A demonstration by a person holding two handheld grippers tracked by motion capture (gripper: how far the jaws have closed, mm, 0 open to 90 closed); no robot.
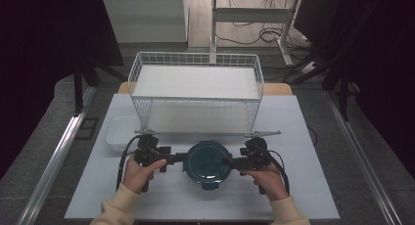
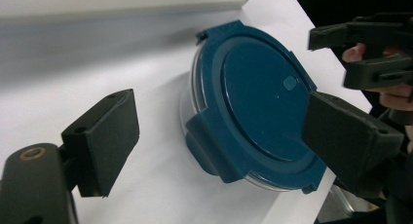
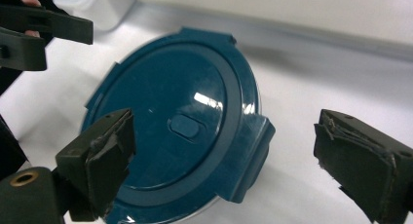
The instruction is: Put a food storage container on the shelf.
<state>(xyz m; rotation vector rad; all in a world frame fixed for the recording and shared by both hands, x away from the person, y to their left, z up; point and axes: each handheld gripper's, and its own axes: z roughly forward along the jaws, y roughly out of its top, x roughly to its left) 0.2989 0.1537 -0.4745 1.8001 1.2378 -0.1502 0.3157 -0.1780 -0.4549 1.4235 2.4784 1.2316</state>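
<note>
Both grippers are sitting level with the tub, 1 on each side, and that round tub with its dark blue lid is the landmark here. It is resting on the white table, just in front of the wire basket, lid on, with all 4 clip flaps down as far as the gripper views show.

The left gripper is coming in from the tub's left side, its tips right at the rim. In the left gripper view its jaws are standing wide apart, 1 pad out over bare table to the side of the tub, the other in front of the lid's far edge, and the near clip flap is lying between them with nothing pressing on it.

The right gripper is mirroring that from the tub's right side. In the right gripper view its jaws are also gaping wide, 1 worn pad hanging over the lid's edge, the other well out over the table, and the clip flap on that side is sitting in the gap, untouched.

Whether the pad over the lid is touching it, I cannot tell.

A hand in a cream sleeve is holding each gripper from the near edge. A clear plastic box is sitting to the tub's left, beyond the left gripper, beside the basket.
</note>
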